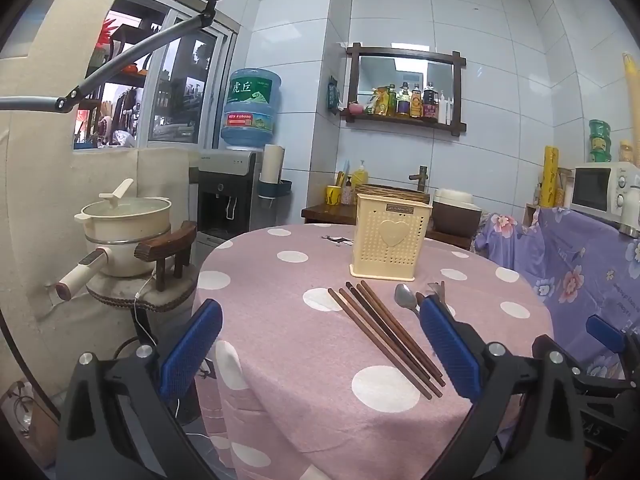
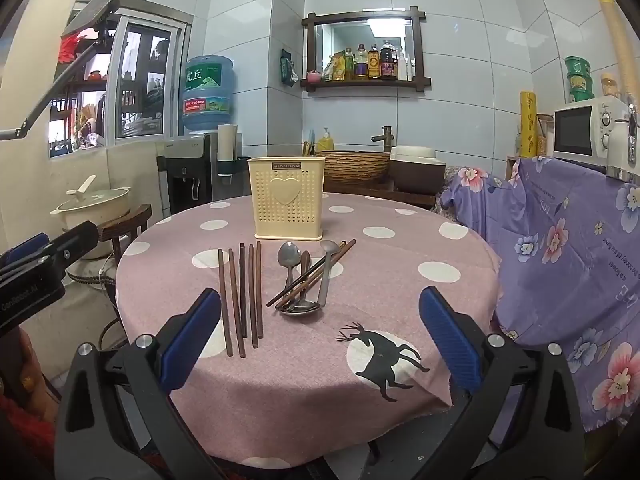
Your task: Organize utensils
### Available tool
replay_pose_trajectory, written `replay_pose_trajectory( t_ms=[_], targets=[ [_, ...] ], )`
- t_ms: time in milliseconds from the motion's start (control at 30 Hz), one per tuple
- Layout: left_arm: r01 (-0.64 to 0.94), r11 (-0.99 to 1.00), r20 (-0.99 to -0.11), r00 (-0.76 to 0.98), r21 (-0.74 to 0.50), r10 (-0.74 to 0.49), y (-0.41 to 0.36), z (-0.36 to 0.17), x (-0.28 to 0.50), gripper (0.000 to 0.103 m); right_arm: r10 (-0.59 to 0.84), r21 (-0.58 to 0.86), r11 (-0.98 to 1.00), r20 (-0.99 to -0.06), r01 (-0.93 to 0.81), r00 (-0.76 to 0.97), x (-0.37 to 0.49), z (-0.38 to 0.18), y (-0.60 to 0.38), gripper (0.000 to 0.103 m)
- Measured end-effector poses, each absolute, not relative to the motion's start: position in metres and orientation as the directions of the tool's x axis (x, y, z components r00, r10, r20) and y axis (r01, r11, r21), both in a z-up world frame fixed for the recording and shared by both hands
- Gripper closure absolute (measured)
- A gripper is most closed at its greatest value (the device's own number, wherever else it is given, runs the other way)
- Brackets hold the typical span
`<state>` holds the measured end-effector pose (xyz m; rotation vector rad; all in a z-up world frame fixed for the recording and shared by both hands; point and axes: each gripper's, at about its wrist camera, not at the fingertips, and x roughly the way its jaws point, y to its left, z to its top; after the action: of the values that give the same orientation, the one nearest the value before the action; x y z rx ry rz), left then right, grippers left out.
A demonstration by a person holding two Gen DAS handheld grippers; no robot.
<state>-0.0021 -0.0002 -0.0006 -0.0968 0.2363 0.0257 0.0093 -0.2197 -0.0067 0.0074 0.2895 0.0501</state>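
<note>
Chopsticks (image 2: 240,296), five brown wooden sticks, lie parallel mid-table; steel spoons (image 2: 298,276) piled beside; perforated cream holder (image 2: 286,204) toward far edge. Left hand-held gripper (image 1: 320,344) and right hand-held gripper (image 2: 320,340) both released, empty.

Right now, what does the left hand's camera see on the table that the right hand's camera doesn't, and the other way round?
Only the left view shows the brown wooden stool under the cream lidded pot in full. Only the right view shows the whole tangled heap of metal spoons and dark chopsticks and the black deer print. Both show the cream perforated plastic utensil holder and the row of brown wooden chopsticks.
</note>
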Motion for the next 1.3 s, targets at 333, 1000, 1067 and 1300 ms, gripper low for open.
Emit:
replay_pose_trajectory(
  t_ms=[333,1000,1067,1300],
  targets=[
    [-0.041,0.995,-0.231,0.973,-0.094,0.018,0.0031,-0.0015,-0.0018,0.005,0.049,0.007,0.999,-0.281,-0.049,0.959,0.0069,-0.0054,-0.2204,0.005],
    [-0.041,0.995,-0.231,0.973,-0.091,0.019,0.0036,-0.0022,-0.0025,0.005,0.049,0.002,0.999,-0.28,-0.05,0.959,0.0064,-0.0047,-0.2201,0.005],
    [-0.042,0.995,-0.231,0.973,-0.09,0.02,0.0028,-0.0022,-0.0027,0.005,0.048,0.003,0.999,-0.279,-0.049,0.959,0.0066,-0.0051,-0.2198,0.005],
    [-0.042,0.995,-0.231,0.973,-0.09,0.02,0.0029,-0.0024,-0.0027,0.005,0.047,0.001,0.999,-0.279,-0.049,0.959,0.0067,-0.0058,-0.2191,0.005]
  ],
)
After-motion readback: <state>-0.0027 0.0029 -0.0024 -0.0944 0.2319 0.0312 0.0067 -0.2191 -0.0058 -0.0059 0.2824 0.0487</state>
